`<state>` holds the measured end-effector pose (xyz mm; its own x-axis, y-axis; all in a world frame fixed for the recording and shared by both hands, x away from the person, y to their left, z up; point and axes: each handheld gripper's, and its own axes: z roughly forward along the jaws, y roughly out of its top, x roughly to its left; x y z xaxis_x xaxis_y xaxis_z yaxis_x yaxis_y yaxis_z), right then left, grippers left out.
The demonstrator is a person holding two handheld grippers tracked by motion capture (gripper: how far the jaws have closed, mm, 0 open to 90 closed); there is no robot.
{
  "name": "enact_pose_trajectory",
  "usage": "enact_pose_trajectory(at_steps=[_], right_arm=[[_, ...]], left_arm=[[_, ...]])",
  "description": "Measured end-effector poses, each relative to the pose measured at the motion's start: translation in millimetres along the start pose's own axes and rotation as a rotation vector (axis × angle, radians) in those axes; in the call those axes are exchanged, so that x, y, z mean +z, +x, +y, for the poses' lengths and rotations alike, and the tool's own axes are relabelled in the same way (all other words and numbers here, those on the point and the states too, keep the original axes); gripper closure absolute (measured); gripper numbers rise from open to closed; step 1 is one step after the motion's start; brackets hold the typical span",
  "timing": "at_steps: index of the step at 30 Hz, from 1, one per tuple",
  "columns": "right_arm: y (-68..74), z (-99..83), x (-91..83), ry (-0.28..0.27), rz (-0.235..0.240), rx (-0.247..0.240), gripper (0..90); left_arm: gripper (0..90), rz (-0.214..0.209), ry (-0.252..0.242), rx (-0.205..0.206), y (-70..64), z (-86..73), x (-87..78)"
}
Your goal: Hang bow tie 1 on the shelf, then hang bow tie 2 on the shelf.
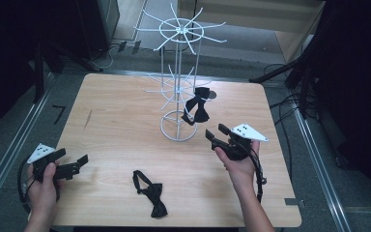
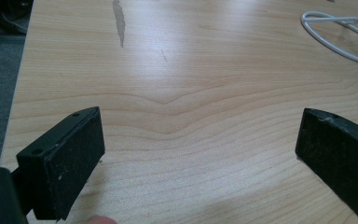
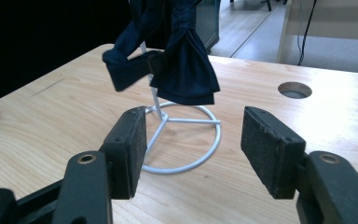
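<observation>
Right gripper view shows the right gripper (image 3: 193, 140) with jaws spread and empty, the hung bow tie (image 3: 177, 65) just beyond and above them on the white rack (image 3: 186, 140). I judge hanging is finished; next, the left gripper (image 1: 75, 166), jaws also spread, must reach the second bow tie (image 1: 150, 192) lying to its right.

Light wood table (image 1: 116, 125), grey floor (image 1: 9, 145), dark surroundings.

A rack (image 1: 178, 87) is being carried toward the table's (image 1: 116, 125) far edge, one bow tie (image 1: 196, 108) hung on it, another (image 1: 150, 192) lying near the near edge.
</observation>
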<state>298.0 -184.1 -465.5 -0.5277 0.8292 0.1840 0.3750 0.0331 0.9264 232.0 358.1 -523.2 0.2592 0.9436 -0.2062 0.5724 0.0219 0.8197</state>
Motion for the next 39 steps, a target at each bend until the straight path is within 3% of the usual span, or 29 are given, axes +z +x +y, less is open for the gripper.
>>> enact_pose_trajectory(at_steps=[15,24,39], right_arm=[[9.4,-23.7,-6.0,0.063,0.020,-0.006,41.6],[17.9,-30.3,-2.0,0.090,0.011,-0.051,41.7],[36.6,-39.3,10.0,0.123,0.052,-0.066,42.0]], left_arm=[[1.6,-0.003,0.009,-0.002,0.5,0.5,1.1],[1.6,-0.010,0.012,-0.003,0.4,-0.1,0.0],[1.6,-0.008,0.013,-0.005,0.8,0.1,0.6]])
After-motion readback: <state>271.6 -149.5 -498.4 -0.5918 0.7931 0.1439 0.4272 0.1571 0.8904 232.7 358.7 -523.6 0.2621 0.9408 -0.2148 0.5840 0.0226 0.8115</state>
